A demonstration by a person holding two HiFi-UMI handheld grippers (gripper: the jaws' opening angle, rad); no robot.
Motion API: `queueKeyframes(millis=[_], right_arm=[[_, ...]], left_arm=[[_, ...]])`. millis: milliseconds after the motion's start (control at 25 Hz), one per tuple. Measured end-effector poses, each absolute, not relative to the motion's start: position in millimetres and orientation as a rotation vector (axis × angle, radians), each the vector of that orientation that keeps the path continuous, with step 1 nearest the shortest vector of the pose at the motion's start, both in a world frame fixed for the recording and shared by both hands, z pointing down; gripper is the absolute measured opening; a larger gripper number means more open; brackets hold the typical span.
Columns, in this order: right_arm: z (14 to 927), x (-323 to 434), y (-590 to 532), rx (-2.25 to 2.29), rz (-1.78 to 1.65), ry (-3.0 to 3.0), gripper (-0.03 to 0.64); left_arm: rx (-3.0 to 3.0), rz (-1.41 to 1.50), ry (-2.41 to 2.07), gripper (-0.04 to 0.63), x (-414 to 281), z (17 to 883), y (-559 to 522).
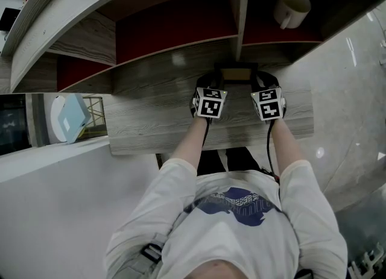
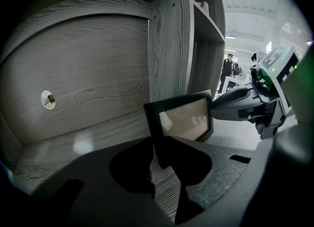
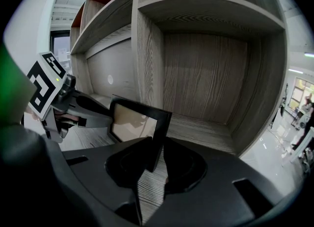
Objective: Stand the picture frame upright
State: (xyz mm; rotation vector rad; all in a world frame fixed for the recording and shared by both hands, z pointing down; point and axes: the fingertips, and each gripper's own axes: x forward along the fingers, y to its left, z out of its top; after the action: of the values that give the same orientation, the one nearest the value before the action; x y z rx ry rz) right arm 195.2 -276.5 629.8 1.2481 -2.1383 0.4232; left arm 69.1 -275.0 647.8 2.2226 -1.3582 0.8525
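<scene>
The person's white T-shirt (image 1: 232,229) fills the bottom of the head view, and both bare forearms reach forward over the grey wood-grain table (image 1: 151,128). The left gripper (image 2: 157,158) has its jaws closed on the left border of the picture frame (image 2: 184,120), and the right gripper (image 3: 156,161) is clamped in the same way on the frame's right border, so the black frame is held between the two, its pale glazed face turned toward the person. It stands close to upright near the back of the table, just in front of the shelf unit; the jaws hide its bottom edge, so I cannot tell whether it rests on the wood. Right behind it rises the unit's vertical divider (image 3: 147,59). The compartment on the left has a small round hole (image 2: 47,99) in its back panel. Higher up, on the shelf right of the divider, sits a white mug (image 1: 292,6) against a dark red back panel.
</scene>
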Motion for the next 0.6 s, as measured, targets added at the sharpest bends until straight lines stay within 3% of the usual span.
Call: queueKeyframes(millis=[600], right_arm=[[624.9, 192.3, -275.5, 1.267, 0.392, -2.099, 0.086]], left_arm=[[2.222, 0.876, -1.352, 0.126, 65.9, 648.5, -274.7]])
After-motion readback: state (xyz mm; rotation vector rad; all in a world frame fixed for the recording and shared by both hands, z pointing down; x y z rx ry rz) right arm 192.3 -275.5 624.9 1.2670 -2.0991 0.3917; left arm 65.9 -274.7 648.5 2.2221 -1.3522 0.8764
